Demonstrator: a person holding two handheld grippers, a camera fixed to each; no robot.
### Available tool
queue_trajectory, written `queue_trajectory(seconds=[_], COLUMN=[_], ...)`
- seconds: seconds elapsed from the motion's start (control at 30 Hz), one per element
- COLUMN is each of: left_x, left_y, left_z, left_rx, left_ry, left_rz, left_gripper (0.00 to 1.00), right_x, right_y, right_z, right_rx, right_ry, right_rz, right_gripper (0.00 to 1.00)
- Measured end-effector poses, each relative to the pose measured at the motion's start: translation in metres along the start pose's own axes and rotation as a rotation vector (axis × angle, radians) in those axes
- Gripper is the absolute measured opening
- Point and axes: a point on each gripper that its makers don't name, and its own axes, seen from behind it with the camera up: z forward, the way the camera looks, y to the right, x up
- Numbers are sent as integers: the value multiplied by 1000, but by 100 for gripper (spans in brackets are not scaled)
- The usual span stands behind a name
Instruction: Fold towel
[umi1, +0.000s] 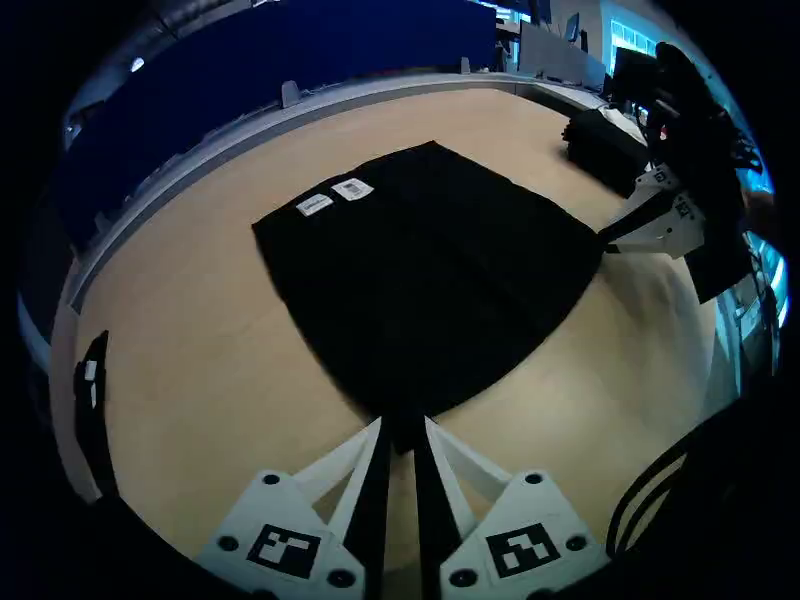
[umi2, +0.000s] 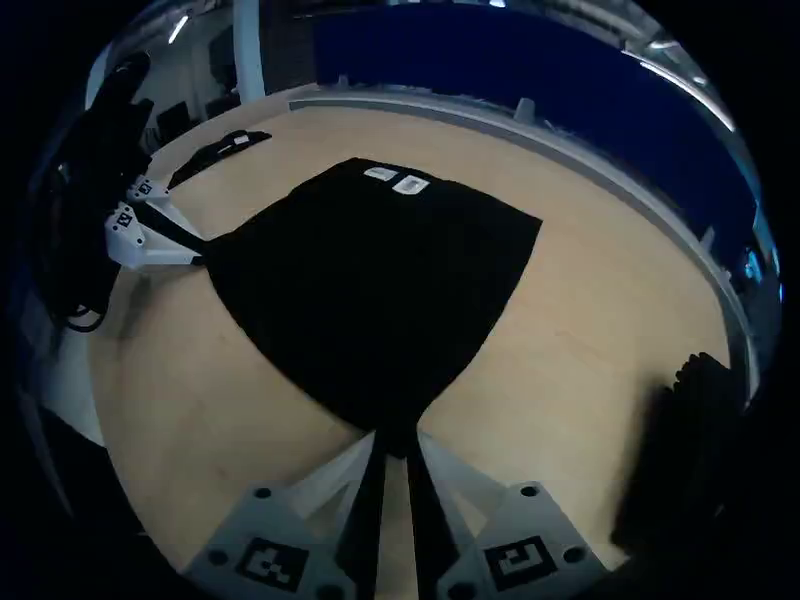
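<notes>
A black towel (umi1: 420, 270) lies spread on the light wooden table (umi1: 200, 340), with two white tags (umi1: 333, 196) near its far edge. My left gripper (umi1: 403, 440) is shut on the towel's near corner. The right gripper (umi1: 612, 238) appears at the right of the left gripper view, pinching another corner. In the right gripper view the same towel (umi2: 380, 290) fans out from my right gripper (umi2: 397, 440), which is shut on its corner, and its tags (umi2: 397, 179) lie at the far edge. The left gripper (umi2: 200, 250) holds the corner at the left there.
A stack of folded black cloth (umi1: 605, 145) sits at the table's far right, seen again as dark cloth (umi2: 690, 440) at the right. A dark strip with a tag (umi1: 92, 400) lies by the left edge. A blue partition (umi1: 250, 70) runs behind the table.
</notes>
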Motion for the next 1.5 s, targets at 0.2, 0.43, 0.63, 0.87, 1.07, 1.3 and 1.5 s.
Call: queue_trajectory(seconds=[0.2,0.43,0.63,0.87,1.07,1.3,1.5], left_x=[8,18,30,42,48,42,32], left_y=[-1,1,4,12,22,36,46], left_z=[-13,-31,-52,-77,-95,-108,-119], left_rx=[6,7,12,8,-6,-25,-39], left_ry=[6,6,18,35,43,27,8], left_rz=[6,-10,-43,-69,-74,-92,-108], left_gripper=[15,15,15,15,15,15,15], right_x=[12,27,38,46,48,44,40], right_y=[0,-3,-7,-11,-16,-28,-37], right_z=[-13,-38,-59,-85,-105,-122,-134], right_rx=[-5,-12,-11,-13,-14,5,19], right_ry=[27,59,81,96,97,94,87], right_rz=[3,1,15,29,43,78,90], right_gripper=[14,14,14,14,14,14,14])
